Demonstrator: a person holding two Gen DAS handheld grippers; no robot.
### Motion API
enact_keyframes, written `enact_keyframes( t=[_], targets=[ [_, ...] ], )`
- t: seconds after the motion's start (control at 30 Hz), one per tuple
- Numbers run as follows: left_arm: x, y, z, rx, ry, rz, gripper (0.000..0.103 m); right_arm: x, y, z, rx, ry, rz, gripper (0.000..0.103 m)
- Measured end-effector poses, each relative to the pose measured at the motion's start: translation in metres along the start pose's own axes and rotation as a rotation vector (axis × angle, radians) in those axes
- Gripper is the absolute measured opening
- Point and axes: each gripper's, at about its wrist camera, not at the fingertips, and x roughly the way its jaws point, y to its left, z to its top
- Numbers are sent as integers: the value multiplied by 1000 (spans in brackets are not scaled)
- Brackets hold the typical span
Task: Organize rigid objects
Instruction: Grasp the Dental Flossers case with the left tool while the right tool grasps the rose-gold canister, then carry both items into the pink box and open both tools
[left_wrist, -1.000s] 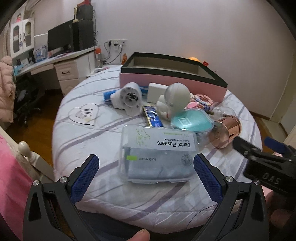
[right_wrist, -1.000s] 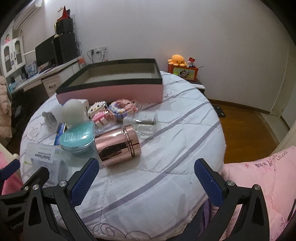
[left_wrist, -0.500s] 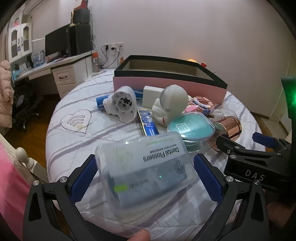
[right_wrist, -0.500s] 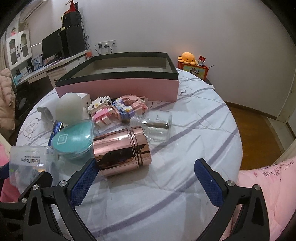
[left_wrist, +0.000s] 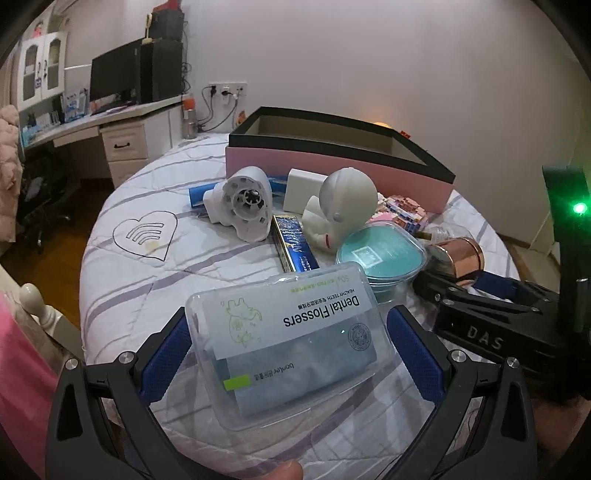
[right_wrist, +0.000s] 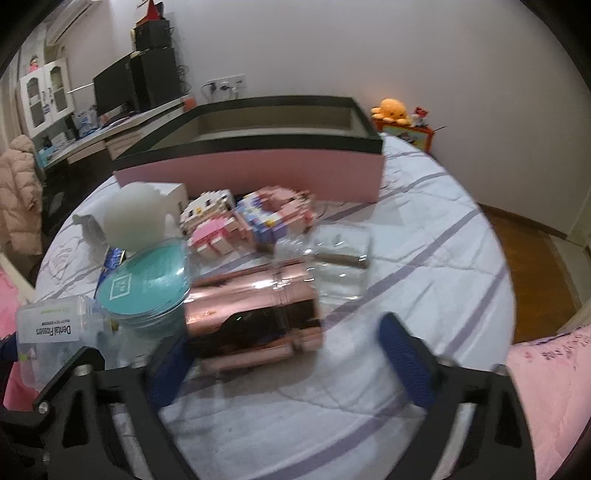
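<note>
Left tool (left_wrist: 286, 354) clamps the floss box (left_wrist: 286, 354); right tool (right_wrist: 284, 354) closing around the copper canister (right_wrist: 255, 314).
Both are headed for the pink box (left_wrist: 332, 166) at twelve o'clock.

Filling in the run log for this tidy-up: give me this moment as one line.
left gripper: shut on floss box, lifted | right gripper: closing around copper canister, not yet gripped | pink box: open

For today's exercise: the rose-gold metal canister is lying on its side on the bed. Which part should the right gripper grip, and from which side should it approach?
Grip the rose-gold canister across its smooth round body, approaching from the near side, above. It lies lengthwise across the right gripper, whose fingers are closing beside it, so turning them to bracket the curved sides, clear of the teal-lidded container at one end, looks safest.
</note>
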Motion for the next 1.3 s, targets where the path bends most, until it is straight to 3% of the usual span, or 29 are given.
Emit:
enact_keyframes(
  t=[0.03, 0.07, 0.37, 0.87, 1.07, 1.3],
  targets=[
    [0, 2, 0, -6, 2, -11, 103, -1, 1, -1, -11, -7, -6, 70],
    [-1, 5, 1, -12, 3, -19, 103, -2, 3, -2, -19, -11, -5, 59],
    [-7, 20, 3, -36, -2, -41, 102, -10, -1, -8, 14, -19, 24, 58],
    [-30, 23, 29, -5, -90, -26, 102, -40, 1, 2, 24, -54, 85, 58],
    [-35, 18, 70, 38, -153, -10, 102, -61, 8, 38, -10, -114, 119, 58],
    [-24, 7, 152, 82, -232, 26, 102, -60, 8, 112, -38, -178, 119, 58]
  ],
)
